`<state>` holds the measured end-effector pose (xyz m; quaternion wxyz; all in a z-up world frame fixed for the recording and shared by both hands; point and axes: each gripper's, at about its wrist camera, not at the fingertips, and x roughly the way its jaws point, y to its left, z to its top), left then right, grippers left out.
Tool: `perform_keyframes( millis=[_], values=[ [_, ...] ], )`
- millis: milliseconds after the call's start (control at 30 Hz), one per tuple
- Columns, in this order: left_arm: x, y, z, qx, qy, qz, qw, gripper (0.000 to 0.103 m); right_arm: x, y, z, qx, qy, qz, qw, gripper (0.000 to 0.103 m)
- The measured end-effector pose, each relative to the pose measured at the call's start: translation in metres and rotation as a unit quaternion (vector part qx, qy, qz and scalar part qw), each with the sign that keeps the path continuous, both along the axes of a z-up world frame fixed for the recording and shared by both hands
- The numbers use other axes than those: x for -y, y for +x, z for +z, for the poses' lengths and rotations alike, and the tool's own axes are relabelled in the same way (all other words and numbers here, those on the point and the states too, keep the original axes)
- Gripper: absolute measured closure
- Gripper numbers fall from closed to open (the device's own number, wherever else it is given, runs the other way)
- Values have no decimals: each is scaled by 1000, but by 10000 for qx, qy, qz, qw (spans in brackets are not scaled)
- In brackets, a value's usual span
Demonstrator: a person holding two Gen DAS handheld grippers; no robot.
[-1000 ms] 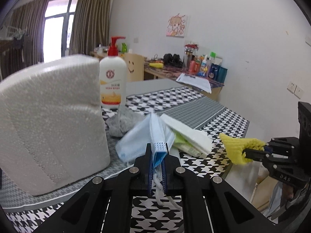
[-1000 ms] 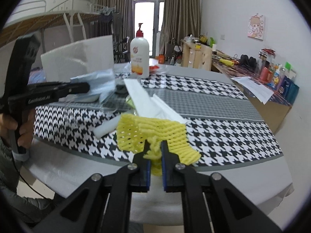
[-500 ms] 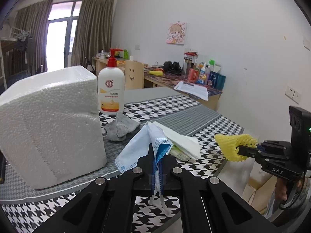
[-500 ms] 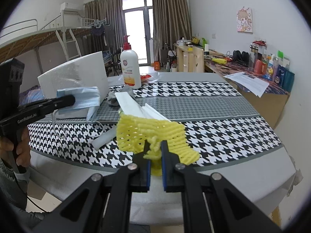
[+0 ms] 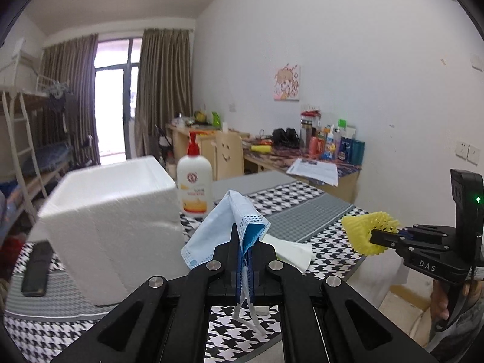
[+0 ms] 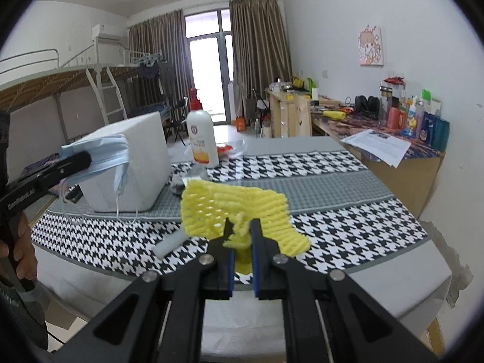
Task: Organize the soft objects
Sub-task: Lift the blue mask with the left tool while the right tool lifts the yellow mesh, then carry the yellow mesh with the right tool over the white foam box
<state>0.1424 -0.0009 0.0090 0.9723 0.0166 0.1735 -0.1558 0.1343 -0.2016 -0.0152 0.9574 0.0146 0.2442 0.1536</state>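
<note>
Two soft things are up off the houndstooth table (image 6: 348,163) at once, so the step in hand looks like carry-to-bin: the white foam box (image 5: 115,217) stands at far left. Left gripper (image 5: 244,252) is clamped on the blue face mask (image 5: 233,220), ear loops dangling; right gripper (image 6: 240,236) pinches the yellow foam net (image 6: 236,204) (near edge). Next, I judge, each goes over the box's open top before letting go.
</note>
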Motion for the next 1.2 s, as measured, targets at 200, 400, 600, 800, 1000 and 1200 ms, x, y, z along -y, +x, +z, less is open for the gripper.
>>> perform_keyframes(
  millis=[200,400,600,800,1000,1200],
  values=[
    [3,-25,12,225,110,192,9995,100,-3,-12,11,297,130,107,9994,91],
    [-5,-47,16,286,-18,497,9984,100,-10,-32,20,564,175,321,9977,91],
    [-11,-69,21,399,25,777,9962,100,-14,-45,26,731,260,481,9958,91],
    [-22,-87,24,521,23,1028,9933,100,-29,-53,31,829,261,704,9937,91],
    [-40,-96,22,563,-25,1360,9891,100,-49,-55,35,901,227,946,9912,91],
    [-61,-103,18,560,-73,1601,9855,100,-71,-49,37,892,191,1224,9883,91]
  ],
)
